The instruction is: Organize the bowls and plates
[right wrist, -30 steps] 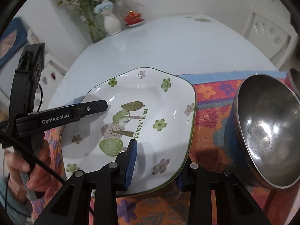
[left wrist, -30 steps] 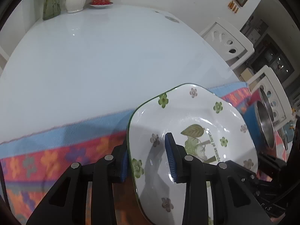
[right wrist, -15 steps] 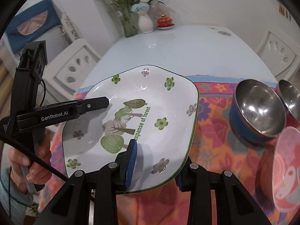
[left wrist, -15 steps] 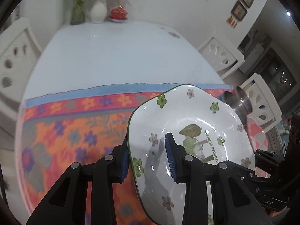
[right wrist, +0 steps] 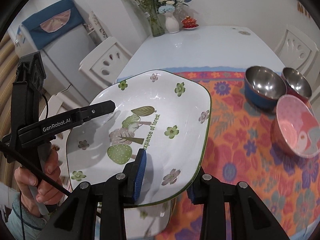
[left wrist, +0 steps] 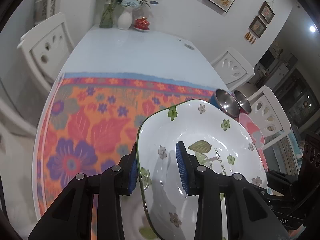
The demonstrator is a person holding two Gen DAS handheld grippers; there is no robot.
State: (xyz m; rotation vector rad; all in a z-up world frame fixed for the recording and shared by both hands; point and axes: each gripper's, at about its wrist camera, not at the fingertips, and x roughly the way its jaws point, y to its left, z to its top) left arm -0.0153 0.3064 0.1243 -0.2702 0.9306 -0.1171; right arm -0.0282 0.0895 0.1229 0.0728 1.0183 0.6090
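White china with little green and purple flowers made up the big plate (right wrist: 176,108), and it was up in the air over the near edge of the flowery cloth (left wrist: 84,120). Both tools held it. The left hand-held gripper (left wrist: 157,168) pinched the plate's left rim, with one blue pad under it and one on top. The right hand-held gripper (right wrist: 166,172) pinched the near rim the same way. Under the plate, another plate of the same kind (right wrist: 148,218) peeked out below the near rim. To the right of the big plate, three bowls sat close together on the cloth: a blue steel bowl (right wrist: 264,88), a red steel bowl (right wrist: 298,84) just beside it, and a pink bowl (right wrist: 296,128) nearer the camera. Far behind the plate, at the back of the white surface (left wrist: 130,54), stood a white vase (left wrist: 125,20) and a small red cup with a lid (left wrist: 142,23). To do this step well, I think both grippers should keep the plate level and move together, so it does not slip or twist. It should go down softly, because china chips. Green words on the plate read "expanse of forest". White letters on the left tool read "GenRobot.AI".
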